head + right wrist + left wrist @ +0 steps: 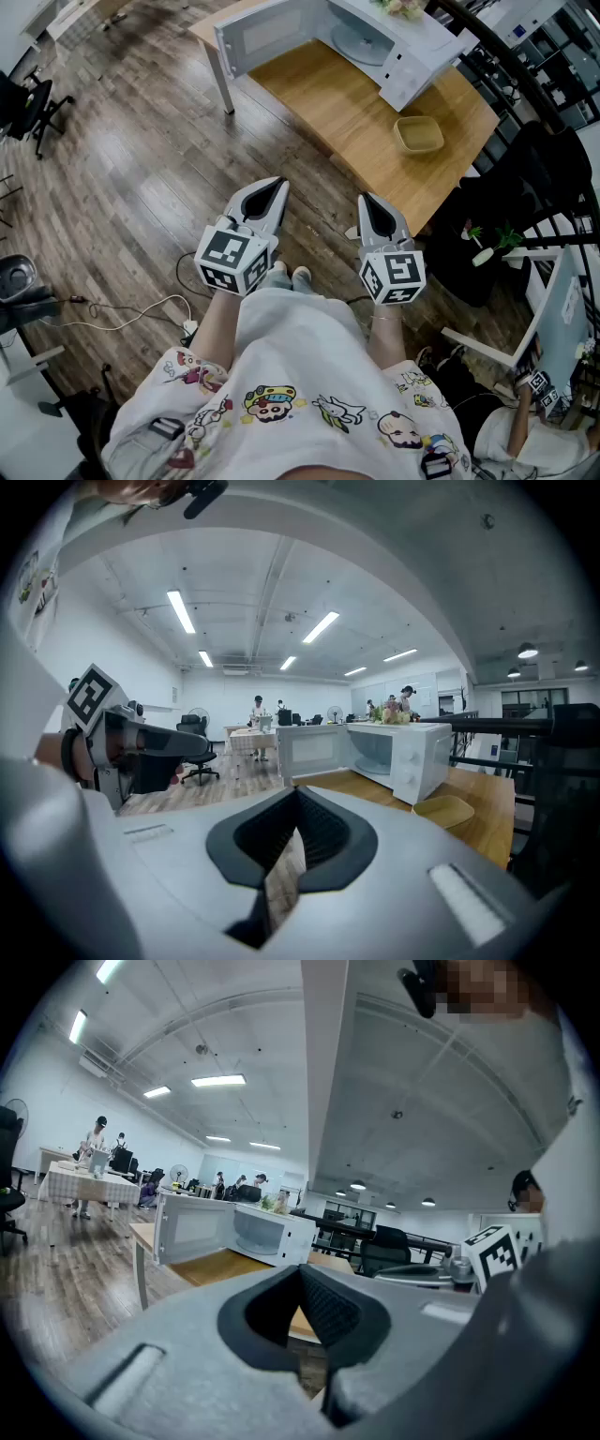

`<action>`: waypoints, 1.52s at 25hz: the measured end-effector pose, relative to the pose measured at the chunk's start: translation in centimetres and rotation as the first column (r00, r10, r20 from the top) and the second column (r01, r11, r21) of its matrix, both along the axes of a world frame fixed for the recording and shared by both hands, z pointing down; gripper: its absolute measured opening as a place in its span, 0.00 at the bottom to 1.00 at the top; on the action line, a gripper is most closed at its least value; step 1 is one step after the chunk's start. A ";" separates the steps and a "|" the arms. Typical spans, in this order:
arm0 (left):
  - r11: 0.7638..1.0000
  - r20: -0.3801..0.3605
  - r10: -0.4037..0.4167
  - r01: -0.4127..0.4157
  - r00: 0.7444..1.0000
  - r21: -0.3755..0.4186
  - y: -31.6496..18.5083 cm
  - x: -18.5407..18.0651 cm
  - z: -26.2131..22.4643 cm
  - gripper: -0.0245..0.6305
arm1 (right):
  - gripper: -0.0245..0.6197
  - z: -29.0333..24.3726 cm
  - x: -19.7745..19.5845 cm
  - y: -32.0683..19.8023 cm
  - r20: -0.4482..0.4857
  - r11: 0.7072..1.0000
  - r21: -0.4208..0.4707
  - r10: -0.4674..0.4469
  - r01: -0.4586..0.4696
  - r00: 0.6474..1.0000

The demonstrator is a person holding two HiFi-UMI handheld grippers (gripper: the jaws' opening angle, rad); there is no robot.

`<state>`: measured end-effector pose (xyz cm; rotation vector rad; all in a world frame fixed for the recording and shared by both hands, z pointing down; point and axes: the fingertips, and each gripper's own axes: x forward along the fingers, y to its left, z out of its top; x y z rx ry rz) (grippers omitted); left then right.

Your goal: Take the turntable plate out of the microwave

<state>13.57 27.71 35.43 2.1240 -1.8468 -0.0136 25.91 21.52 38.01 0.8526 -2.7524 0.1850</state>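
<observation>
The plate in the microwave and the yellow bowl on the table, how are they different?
The plate is round and pale grey, while the bowl is squarish with rounded corners and yellow. The plate lies inside the open microwave, but the bowl sits out on the wooden table near the microwave. The plate looks flat, and the bowl has raised sides. Both look empty.

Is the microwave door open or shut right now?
Open: the microwave door stands swung out to one side, and the turntable plate lies in plain view inside.
</observation>
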 end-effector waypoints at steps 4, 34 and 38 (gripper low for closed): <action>0.999 0.007 -0.021 0.021 1.000 -0.041 -0.3 0.5 1.1 0.04 | 0.05 0.5 1.1 -0.9 0.025 0.999 -0.030 0.013 -0.012 1.000; 0.987 -0.038 -0.134 0.130 0.990 -0.092 -2.7 -4.7 3.9 0.15 | 0.21 1.7 -4.1 -4.0 0.080 0.991 -0.065 -0.111 0.116 0.991; 0.989 -0.043 -0.112 0.107 0.993 -0.097 -6.5 -8.2 3.9 0.17 | 0.22 1.8 -7.2 -7.7 0.073 0.993 -0.071 -0.086 0.091 0.994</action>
